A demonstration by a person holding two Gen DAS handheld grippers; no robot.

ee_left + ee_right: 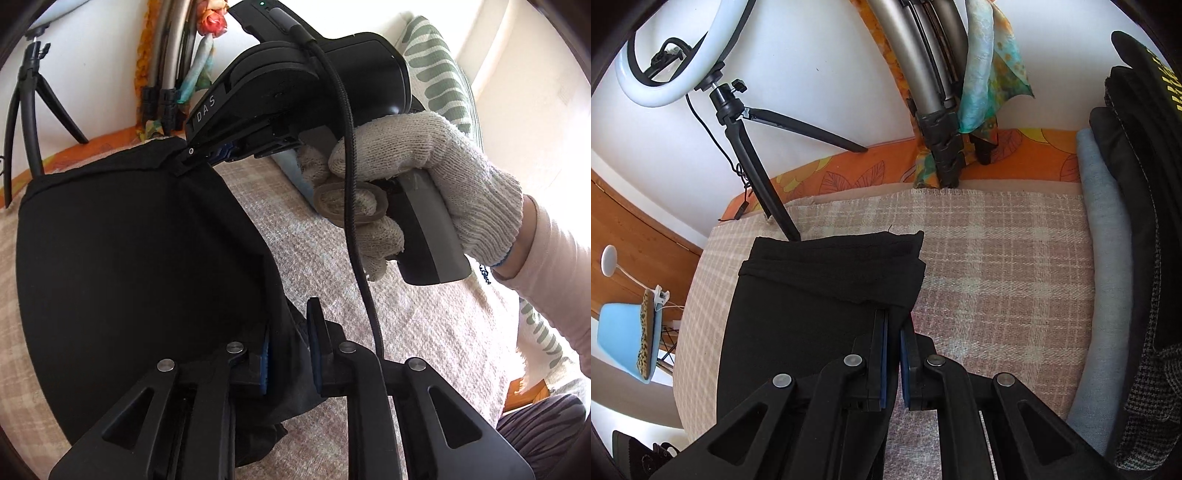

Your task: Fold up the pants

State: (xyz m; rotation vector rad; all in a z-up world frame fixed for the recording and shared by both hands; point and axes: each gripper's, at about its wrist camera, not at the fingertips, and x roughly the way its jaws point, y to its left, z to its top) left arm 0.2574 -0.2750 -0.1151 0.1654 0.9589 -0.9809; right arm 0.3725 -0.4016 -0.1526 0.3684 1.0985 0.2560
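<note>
Black pants (140, 240) lie folded on a beige checked blanket (332, 266). In the left wrist view my left gripper (290, 332) is shut on the pants' near right edge, with cloth bunched between the blue pads. The right gripper (207, 155), held by a gloved hand (424, 177), pinches the far right corner of the same fold. In the right wrist view my right gripper (894, 332) is shut on the right edge of the pants (820, 295), whose folded end lies flat ahead of it.
A ring light on a small tripod (746, 147) stands at the blanket's far left, and a larger tripod (938, 122) with a coloured scarf at the back. A stack of folded clothes (1115, 258) lies along the right. A striped cushion (439, 66) lies behind the hand.
</note>
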